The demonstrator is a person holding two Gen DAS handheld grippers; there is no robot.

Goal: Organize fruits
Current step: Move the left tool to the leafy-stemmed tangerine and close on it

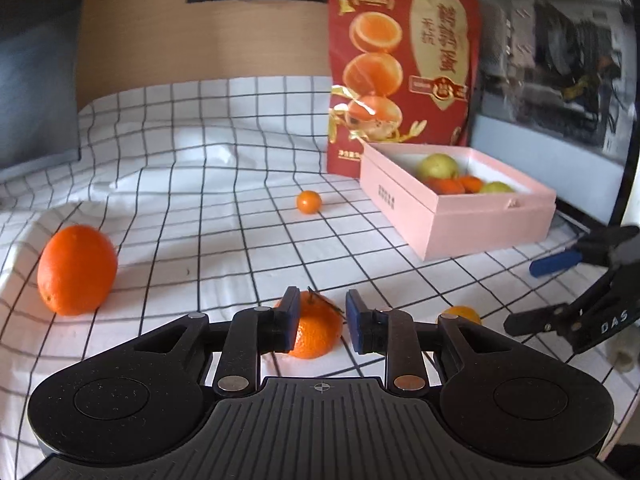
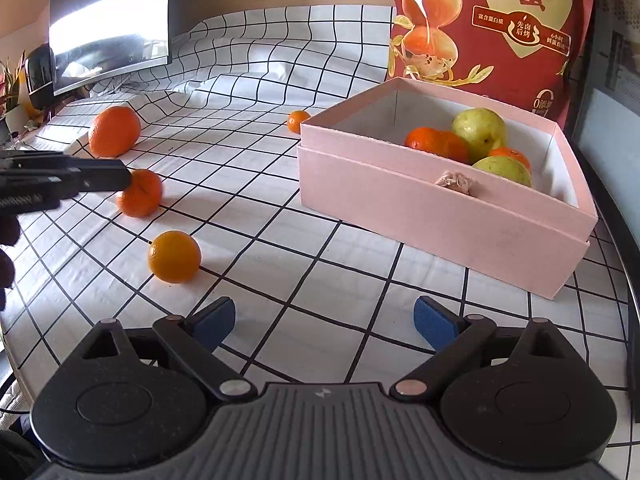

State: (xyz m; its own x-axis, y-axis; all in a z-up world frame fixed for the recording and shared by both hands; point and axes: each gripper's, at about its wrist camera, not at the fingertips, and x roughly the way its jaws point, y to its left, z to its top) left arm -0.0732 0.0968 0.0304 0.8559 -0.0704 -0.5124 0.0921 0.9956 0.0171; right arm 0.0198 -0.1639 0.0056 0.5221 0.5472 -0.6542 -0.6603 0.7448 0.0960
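My left gripper (image 1: 322,308) straddles a mandarin with a stem (image 1: 316,332) on the checked cloth; its jaws stand a little apart on either side of the fruit, not pressed on it. This mandarin (image 2: 140,194) also shows in the right wrist view, with the left gripper's fingers (image 2: 100,178) over it. My right gripper (image 2: 324,322) is wide open and empty above the cloth, near the pink box (image 2: 440,216). The box (image 1: 460,224) holds green pears and mandarins. Loose on the cloth lie a big orange (image 1: 76,270), a small mandarin (image 1: 309,202) and a round orange (image 2: 174,256).
A red snack bag (image 1: 400,76) stands behind the box. A dark monitor (image 2: 108,20) stands at the far left and a dark screen (image 1: 560,80) at the right. The cloth (image 1: 200,184) is wrinkled and humped toward the back.
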